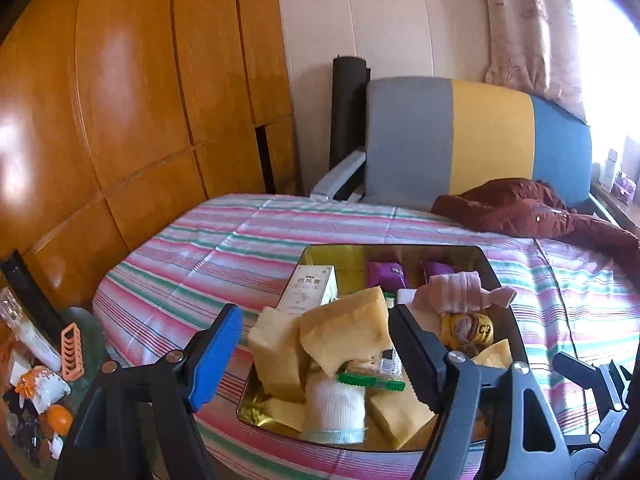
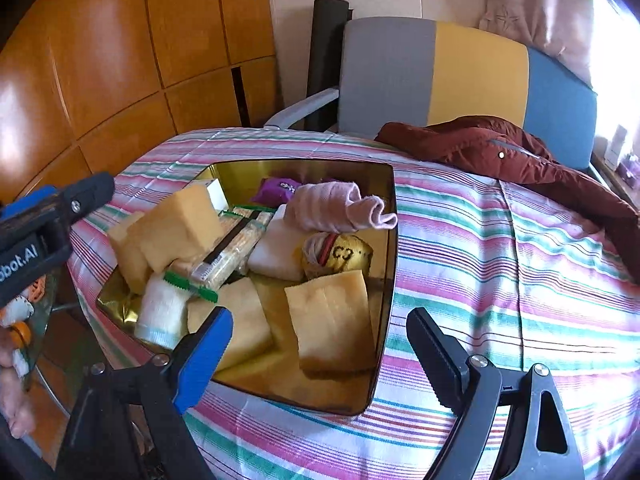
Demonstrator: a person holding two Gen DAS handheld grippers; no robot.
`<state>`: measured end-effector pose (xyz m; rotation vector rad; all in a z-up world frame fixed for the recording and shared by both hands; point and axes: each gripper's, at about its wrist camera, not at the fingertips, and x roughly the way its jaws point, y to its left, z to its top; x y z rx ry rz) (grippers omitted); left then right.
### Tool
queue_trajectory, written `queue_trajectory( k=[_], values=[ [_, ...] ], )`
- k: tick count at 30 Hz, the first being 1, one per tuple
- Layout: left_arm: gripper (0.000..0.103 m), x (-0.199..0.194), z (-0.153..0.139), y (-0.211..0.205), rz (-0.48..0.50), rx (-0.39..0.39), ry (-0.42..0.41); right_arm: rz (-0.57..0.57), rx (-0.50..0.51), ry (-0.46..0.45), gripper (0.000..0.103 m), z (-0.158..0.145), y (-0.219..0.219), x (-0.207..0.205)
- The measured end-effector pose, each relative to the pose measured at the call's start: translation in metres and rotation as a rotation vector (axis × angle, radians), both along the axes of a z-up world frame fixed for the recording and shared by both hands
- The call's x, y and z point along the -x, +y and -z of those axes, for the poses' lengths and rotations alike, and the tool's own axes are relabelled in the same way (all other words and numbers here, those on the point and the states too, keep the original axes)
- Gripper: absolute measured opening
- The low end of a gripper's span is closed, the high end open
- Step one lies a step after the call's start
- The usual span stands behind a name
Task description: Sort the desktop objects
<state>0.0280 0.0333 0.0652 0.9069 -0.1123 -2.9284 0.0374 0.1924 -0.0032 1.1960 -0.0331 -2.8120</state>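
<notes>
- Both tools stand spread wide with nothing between their fingers: the left tool [image 1: 316, 344] hangs over the near-left part of the tray, the right tool [image 2: 320, 340] over its near edge, and in the right wrist view the left tool shows again at 9 o'clock.
- Striped cloth [image 2: 500, 264] covers the surface; a dark red jacket [image 2: 520, 156] lies on it at 2 o'clock from the tray.
- Behind the surface at 12 o'clock stands a chair [image 2: 440, 72] with a grey, yellow and blue back.
- The gold tray [image 2: 384, 280] sits on the cloth and holds all the sorted things.
- Yellow sponge blocks [image 2: 180, 232] pile at the tray's 9 o'clock; another sponge [image 2: 332, 316] lies at its 5 o'clock.
- A pink rolled sock [image 2: 332, 204] lies at 1 o'clock, resting on a white block [image 2: 276, 252].
- A white rolled sock [image 2: 160, 316] stands at 8 o'clock.
- A clear cracker pack [image 2: 232, 248] with green ends lies across the middle.
- A yellow rolled sock [image 2: 344, 256] sits just right of centre.
- A purple packet [image 2: 280, 190] lies at 12 o'clock.
- A small white box [image 1: 308, 288] leans at 11 o'clock.
</notes>
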Motion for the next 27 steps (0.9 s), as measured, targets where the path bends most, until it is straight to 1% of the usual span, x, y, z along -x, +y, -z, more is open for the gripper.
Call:
queue_trajectory(
  k=[6,11,14,21,23,25,27],
  values=[
    [0.077,-0.005,0.001,0.0,0.035,-0.05,-0.025,0.011,0.002,-0.002,0.089,0.002,0.001,-0.006],
    [0.076,-0.005,0.004,0.0,0.05,-0.084,-0.051,-0.003,-0.02,0.007,0.089,0.002,-0.006,-0.01],
    [0.071,-0.004,0.006,-0.001,0.052,-0.093,-0.069,-0.011,-0.034,0.012,0.089,0.001,-0.01,-0.012],
    [0.071,-0.003,0.011,-0.006,0.04,-0.095,-0.086,-0.008,-0.041,0.028,0.09,-0.002,-0.012,-0.014],
    [0.068,-0.002,0.013,-0.008,0.035,-0.091,-0.091,-0.009,-0.042,0.03,0.091,-0.002,-0.013,-0.014],
    [0.059,-0.001,0.014,-0.009,0.028,-0.083,-0.089,-0.007,-0.043,0.033,0.091,-0.002,-0.013,-0.014],
    [0.058,-0.001,0.015,-0.012,0.019,-0.087,-0.081,0.0,-0.038,0.044,0.091,-0.003,-0.012,-0.015]
  ],
)
